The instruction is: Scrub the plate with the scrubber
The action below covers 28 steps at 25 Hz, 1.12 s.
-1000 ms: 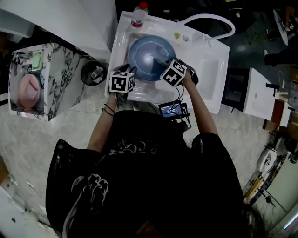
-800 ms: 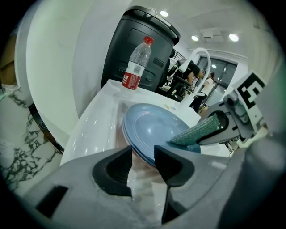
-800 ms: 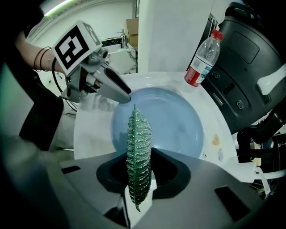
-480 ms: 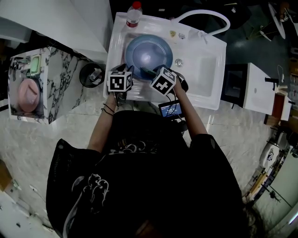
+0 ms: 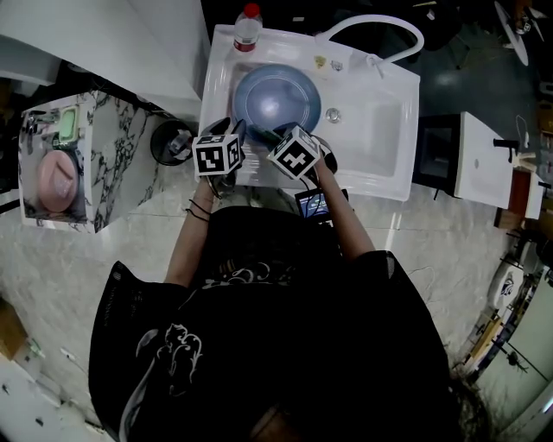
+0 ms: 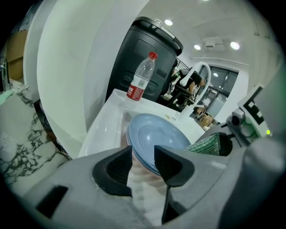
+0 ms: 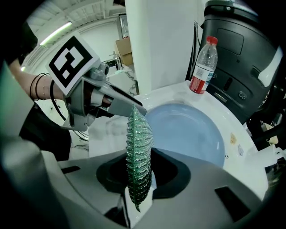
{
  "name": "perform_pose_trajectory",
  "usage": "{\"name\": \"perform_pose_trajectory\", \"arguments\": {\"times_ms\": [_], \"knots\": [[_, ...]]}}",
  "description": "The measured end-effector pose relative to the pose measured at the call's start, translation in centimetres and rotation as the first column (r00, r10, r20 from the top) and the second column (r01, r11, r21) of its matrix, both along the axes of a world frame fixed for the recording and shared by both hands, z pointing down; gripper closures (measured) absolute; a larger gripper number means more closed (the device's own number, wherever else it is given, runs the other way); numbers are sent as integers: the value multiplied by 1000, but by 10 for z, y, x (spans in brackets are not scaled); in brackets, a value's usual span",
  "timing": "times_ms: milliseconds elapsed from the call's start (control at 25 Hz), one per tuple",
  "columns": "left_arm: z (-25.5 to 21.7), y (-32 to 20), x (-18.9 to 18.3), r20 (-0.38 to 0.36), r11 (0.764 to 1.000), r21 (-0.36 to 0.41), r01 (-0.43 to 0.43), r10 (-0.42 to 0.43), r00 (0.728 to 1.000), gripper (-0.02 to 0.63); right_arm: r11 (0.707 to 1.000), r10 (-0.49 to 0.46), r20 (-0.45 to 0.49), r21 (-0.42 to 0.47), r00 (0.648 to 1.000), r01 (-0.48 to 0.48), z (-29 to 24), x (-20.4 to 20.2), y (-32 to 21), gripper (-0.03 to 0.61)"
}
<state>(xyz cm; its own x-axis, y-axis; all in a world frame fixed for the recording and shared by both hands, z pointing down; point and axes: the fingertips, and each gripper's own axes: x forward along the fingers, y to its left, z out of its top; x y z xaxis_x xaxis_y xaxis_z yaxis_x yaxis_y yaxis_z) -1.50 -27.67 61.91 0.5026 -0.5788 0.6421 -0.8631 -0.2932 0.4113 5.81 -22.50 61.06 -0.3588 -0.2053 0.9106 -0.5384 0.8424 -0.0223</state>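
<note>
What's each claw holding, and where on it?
Left claw pinches the blue plate by its near rim. Right claw clamps the green scrubber at its lower end.

The white sink (image 5: pixel 380 112) holds the blue plate (image 5: pixel 276 99), with a red-capped bottle (image 5: pixel 247 26) on its far corner.

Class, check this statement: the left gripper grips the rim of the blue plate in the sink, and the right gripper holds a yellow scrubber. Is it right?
Not quite. The scrubber in the right gripper is green, not yellow, as the right gripper view shows. The rest stands: the left gripper grips the rim of the blue plate in the sink.
</note>
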Motion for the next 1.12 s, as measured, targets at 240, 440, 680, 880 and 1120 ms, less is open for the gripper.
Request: {"name": "perform_pose_trajectory", "arguments": {"times_ms": [240,440,680,880,1120], "knots": [[-27,0,-6,-7,997,72,-17,18,1000,448,986,163,83,13,983,-164,-7,2,-15,486],[-50,10,-14,-32,990,124,-65,69,997,449,929,350,242,35,905,-368,-34,16,-27,486],[-85,20,-16,-76,965,220,-141,161,984,477,802,516,480,20,709,-597,-77,21,-23,486],[-104,29,-3,-143,942,278,-190,236,961,506,748,543,524,54,656,-662,-96,23,-3,486],[-127,39,13,-169,915,330,-230,297,940,521,716,564,539,58,626,-695,-113,28,20,486]]}}
